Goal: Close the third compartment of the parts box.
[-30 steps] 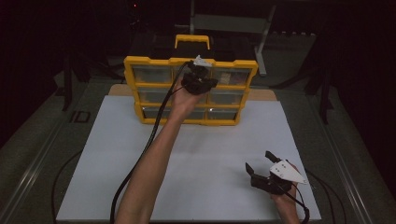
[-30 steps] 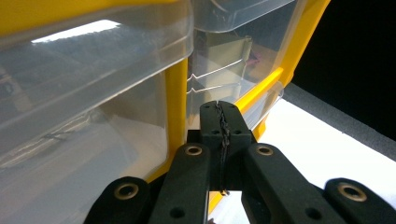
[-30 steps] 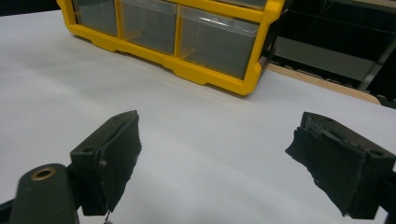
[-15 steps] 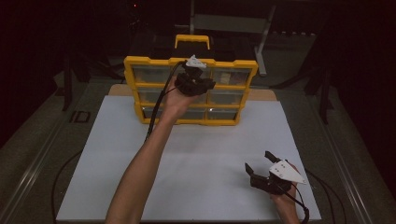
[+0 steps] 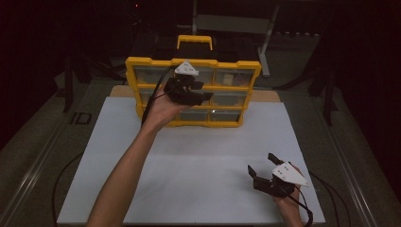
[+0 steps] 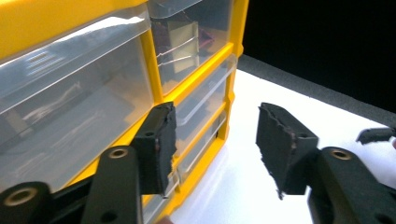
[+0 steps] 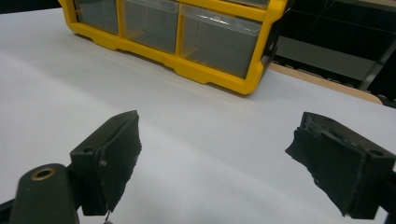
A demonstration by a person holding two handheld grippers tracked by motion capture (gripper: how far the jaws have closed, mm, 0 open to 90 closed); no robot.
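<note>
At the worktop's far edge stands the drawer cabinet (image 5: 193, 92); our left gripper (image 6: 212, 144) hangs just before its drawers, jaws just been opening, nothing between. Right gripper (image 7: 215, 163) waits wide and empty near the front right corner. We should line up squarely on one drawer pull first.

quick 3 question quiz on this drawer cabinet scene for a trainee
1. True or false: the left gripper has its jaws clamped on a drawer of the yellow drawer cabinet.
2. Which gripper sits over the white board near the person, away from the cabinet? A) left B) right
3. Fill in: the right gripper's jaws are ____.

Key: 1 false, the jaws have just been opening with nothing between them. 2 B. 3 open.
</note>
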